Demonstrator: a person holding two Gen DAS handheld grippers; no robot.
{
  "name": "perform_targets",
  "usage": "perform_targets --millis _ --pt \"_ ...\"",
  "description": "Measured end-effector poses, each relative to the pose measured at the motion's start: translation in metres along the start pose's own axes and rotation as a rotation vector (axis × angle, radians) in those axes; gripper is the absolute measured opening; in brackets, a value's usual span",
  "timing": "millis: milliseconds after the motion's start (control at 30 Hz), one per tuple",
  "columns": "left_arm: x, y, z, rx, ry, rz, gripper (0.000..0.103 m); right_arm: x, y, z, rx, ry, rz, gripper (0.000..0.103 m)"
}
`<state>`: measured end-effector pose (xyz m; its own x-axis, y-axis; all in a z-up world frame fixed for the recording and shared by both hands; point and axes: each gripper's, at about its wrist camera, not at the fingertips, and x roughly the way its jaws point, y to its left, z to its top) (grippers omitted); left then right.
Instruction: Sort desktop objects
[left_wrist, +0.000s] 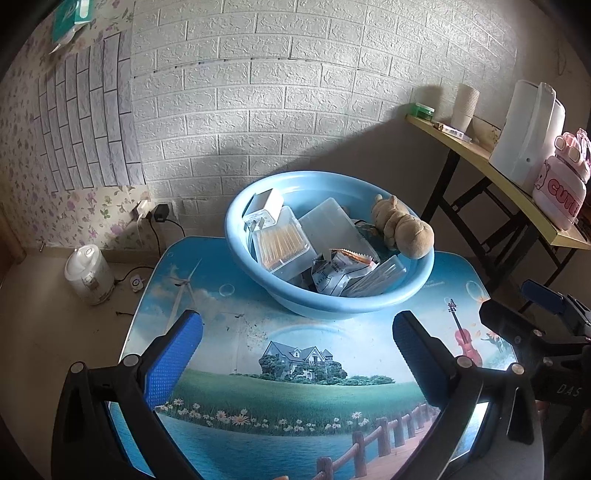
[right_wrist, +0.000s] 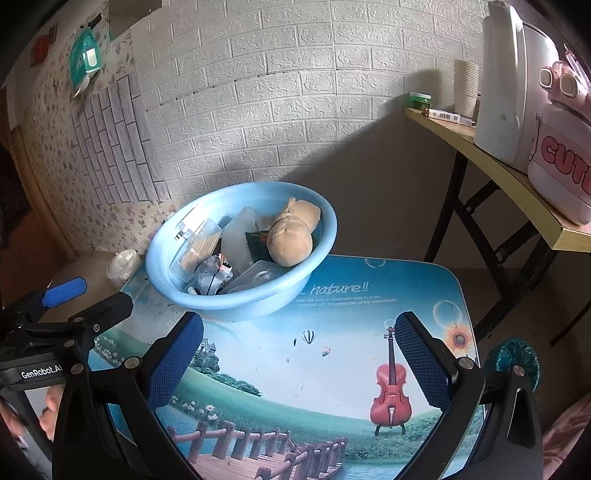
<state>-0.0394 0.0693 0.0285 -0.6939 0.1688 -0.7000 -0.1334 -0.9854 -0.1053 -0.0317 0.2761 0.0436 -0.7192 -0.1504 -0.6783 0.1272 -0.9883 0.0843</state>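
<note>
Both the left gripper (left_wrist: 297, 338) and right gripper (right_wrist: 299, 339) hang released and empty over the bare table (right_wrist: 332, 325). The basin (left_wrist: 424, 273) already holds everything, so sorting looks finished; next they only need to pull back.

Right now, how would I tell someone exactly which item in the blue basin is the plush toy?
Find the picture-printed table and the light blue basin at its far end. On the basin's right side lies the plush toy, partly resting over the rim. It is the only soft, tan, furry thing there; its neighbours are clear plastic boxes and silvery packets.
</note>
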Motion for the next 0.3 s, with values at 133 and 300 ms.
perform_targets --millis 133,300 --pt "-0.0012 -0.0017 -0.0012 0.007 0.0 0.001 0.103 -0.0004 -0.0003 -0.0006 0.001 0.001 0.008 0.102" --pt "-0.0049 -0.0043 -0.0024 0.02 -0.009 -0.004 0.103 -0.0009 -0.0001 -0.0009 0.007 0.005 0.006 0.102"
